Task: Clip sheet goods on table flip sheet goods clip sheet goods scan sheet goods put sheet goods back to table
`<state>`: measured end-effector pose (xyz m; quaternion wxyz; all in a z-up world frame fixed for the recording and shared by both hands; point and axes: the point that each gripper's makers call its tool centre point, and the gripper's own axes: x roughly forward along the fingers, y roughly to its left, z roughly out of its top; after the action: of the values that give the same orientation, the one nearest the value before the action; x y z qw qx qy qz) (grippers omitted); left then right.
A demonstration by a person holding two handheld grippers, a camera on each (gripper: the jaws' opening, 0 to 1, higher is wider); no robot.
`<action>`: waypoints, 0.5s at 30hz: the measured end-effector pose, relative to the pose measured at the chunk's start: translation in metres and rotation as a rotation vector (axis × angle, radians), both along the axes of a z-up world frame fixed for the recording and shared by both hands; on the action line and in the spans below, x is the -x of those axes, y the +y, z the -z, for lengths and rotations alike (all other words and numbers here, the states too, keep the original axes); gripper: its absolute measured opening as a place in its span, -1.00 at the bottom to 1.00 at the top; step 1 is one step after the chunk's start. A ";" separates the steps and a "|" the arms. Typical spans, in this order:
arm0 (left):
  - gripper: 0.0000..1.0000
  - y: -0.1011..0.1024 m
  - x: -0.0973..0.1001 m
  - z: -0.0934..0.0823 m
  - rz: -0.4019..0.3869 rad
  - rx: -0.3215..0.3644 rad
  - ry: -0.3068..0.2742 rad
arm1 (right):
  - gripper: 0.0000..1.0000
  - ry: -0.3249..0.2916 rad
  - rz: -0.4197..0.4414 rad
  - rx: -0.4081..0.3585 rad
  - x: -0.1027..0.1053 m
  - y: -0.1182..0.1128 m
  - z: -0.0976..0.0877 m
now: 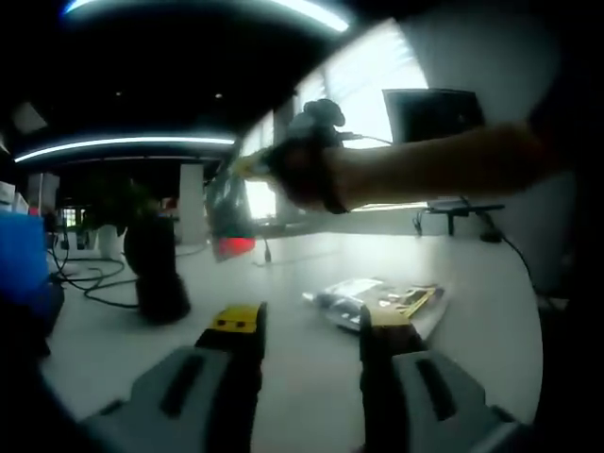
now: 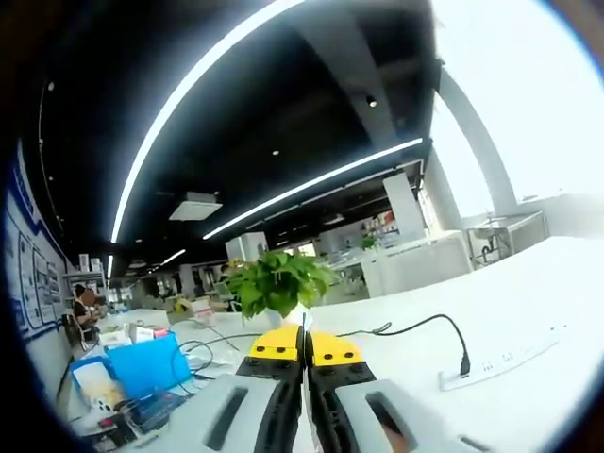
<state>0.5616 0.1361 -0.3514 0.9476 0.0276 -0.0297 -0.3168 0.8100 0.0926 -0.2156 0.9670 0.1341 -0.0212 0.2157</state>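
Left gripper [image 1: 307, 326] wide open near packet [image 1: 382, 302] on table [image 1: 472, 274]; right gripper [image 2: 304, 347] pinching thin sheet [image 2: 300, 319].

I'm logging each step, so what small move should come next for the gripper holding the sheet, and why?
Probably carry the sheet goods toward the dark scanner. The right gripper looks shut on a thin pale edge, the sheet hangs above the table, and the left gripper is open and idle.
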 end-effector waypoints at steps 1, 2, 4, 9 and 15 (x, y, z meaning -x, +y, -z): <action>-0.36 0.000 0.000 0.000 0.000 0.001 -0.002 | -1.00 0.011 0.001 -0.014 0.000 0.000 0.002; -0.36 0.000 0.001 -0.001 0.001 0.002 -0.004 | -1.00 0.031 -0.006 -0.032 0.001 0.001 0.004; -0.36 -0.001 0.001 -0.001 0.003 0.001 -0.004 | -1.00 0.023 -0.005 -0.019 0.002 0.001 0.003; -0.36 -0.001 0.001 0.000 0.004 -0.003 -0.003 | -1.00 0.006 -0.001 -0.031 0.002 -0.007 -0.011; -0.36 -0.002 0.001 0.000 0.007 -0.006 -0.002 | -1.00 -0.028 0.013 -0.021 0.007 -0.029 -0.035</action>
<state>0.5603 0.1342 -0.3519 0.9464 0.0307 -0.0296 -0.3201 0.8029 0.0637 -0.1806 0.9664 0.1413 -0.0378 0.2112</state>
